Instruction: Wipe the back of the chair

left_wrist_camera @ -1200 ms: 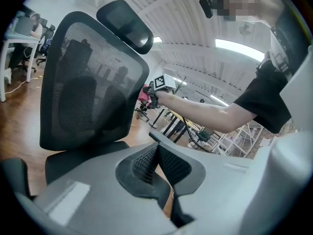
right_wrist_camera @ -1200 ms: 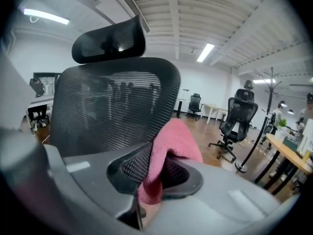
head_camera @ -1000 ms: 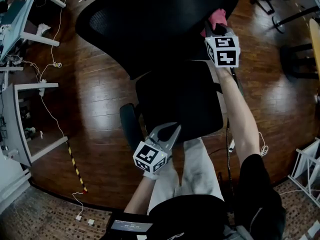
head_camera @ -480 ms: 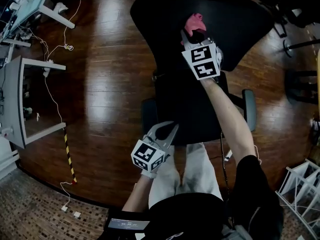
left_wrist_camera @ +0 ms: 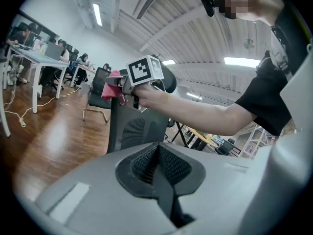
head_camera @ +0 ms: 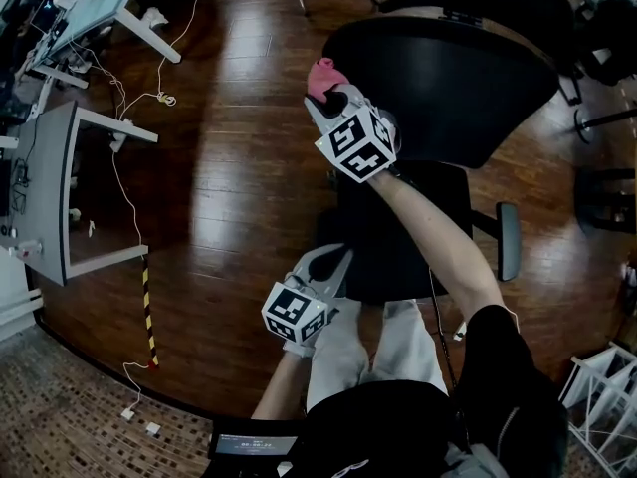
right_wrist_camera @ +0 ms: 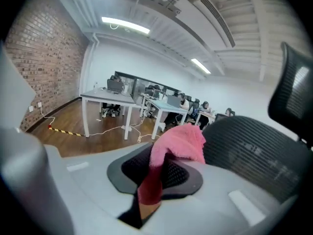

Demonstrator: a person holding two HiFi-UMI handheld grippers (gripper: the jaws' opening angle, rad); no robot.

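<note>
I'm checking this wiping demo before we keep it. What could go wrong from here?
The pink cloth is pinched in the right gripper by only a narrow strip, so dragging it across the mesh chair back could pull it loose. The left gripper is shut on nothing and steadies nothing, so the chair back might swing away under pressure.

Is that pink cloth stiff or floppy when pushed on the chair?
Likely floppy: the pink cloth folds over the right gripper's shut jaws. Its fuzzy pile suggests light, soft, not slippery on the mesh chair back.
</note>
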